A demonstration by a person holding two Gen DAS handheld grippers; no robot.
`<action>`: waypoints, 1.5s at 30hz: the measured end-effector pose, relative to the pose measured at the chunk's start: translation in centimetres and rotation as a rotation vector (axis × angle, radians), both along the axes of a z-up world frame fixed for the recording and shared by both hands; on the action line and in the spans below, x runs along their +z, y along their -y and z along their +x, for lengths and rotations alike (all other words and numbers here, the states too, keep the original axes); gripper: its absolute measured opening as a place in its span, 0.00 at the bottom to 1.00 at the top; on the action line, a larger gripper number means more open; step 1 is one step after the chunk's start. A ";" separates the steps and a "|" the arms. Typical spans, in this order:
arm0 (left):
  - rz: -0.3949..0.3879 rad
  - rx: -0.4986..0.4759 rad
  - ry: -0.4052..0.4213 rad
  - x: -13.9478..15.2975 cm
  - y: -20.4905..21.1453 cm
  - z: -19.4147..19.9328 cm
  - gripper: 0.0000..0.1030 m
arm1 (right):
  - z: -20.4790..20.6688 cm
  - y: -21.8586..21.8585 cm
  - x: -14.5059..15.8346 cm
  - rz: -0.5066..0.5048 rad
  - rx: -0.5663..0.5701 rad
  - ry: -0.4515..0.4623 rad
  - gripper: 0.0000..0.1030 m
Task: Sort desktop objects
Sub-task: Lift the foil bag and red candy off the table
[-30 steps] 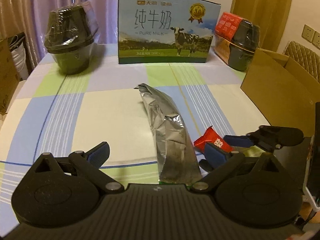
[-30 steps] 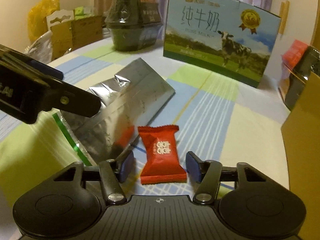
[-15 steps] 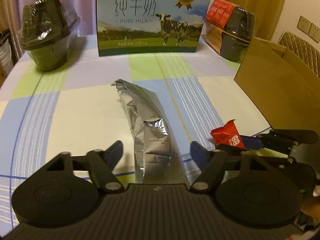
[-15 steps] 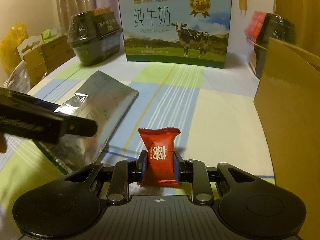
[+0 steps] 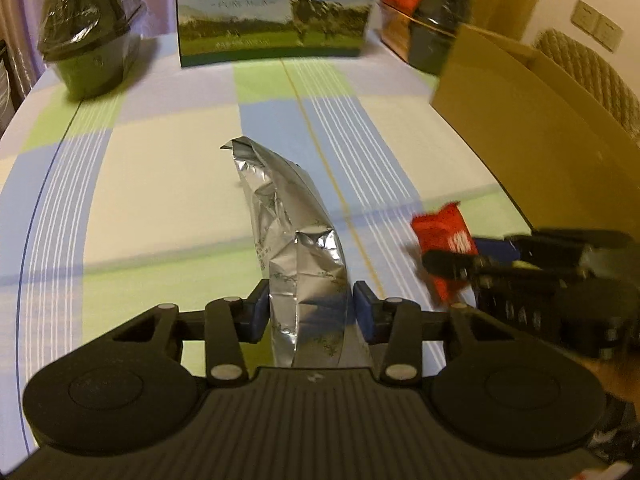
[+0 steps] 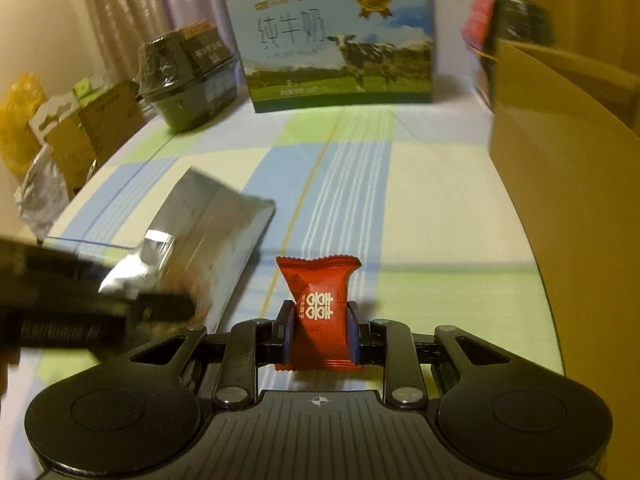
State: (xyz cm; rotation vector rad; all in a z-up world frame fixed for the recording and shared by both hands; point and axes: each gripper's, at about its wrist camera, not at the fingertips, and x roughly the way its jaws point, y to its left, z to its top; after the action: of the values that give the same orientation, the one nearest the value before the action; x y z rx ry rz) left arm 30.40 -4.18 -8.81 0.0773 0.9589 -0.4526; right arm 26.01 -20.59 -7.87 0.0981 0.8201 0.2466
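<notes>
My left claw point(image 5: 310, 310) pinches the silver foil bag point(image 5: 288, 232); its lower end is hidden. My right claw point(image 6: 320, 330) clamps the red candy point(image 6: 320, 308), blurred from the left view.

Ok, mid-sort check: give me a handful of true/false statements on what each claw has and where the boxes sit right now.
1. The right claw is shut on the red candy. True.
2. The left claw is open over bare tablecloth. False: it is closed around the silver foil pouch.
3. The milk carton with the cow picture stands upright at the far end of the table. True.
4. The brown cardboard box sits left of the right claw. False: it is on its right.
5. The red candy lies flat on the table. False: it stands upright between the right claw's fingers.
</notes>
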 end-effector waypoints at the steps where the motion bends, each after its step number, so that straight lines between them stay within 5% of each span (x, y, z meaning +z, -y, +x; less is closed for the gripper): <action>1: -0.002 -0.003 -0.007 0.1 -0.3 -1.2 0.37 | -1.0 0.1 0.1 0.015 -0.013 -0.007 0.22; 12: 0.003 0.017 -0.048 1.1 -1.7 -12.3 0.37 | -12.7 -1.0 0.7 0.036 -0.019 -0.024 0.22; 22: 0.020 0.049 -0.051 2.0 -2.0 -15.6 0.38 | -15.1 -0.7 1.5 0.027 -0.035 0.009 0.22; 31: -0.012 0.119 -0.047 2.9 -3.2 -16.1 0.70 | -15.0 0.0 1.1 0.031 -0.039 0.006 0.22; 34: 0.009 0.121 -0.031 3.2 -3.1 -16.0 0.72 | -15.0 0.3 0.9 0.037 -0.050 -0.002 0.31; 36: 0.016 0.108 -0.026 3.3 -2.7 -15.7 0.75 | -15.1 0.3 1.0 0.040 -0.052 0.006 0.51; 45: 0.067 0.021 -0.126 1.8 -1.3 -11.9 0.76 | -15.2 0.1 0.8 0.016 -0.041 0.011 0.59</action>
State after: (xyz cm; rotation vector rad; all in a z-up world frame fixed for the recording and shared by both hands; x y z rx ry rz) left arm 18.46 -2.92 -7.04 0.0998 1.0978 -0.4100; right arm 10.84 -20.73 -7.03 0.1280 0.8043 0.2151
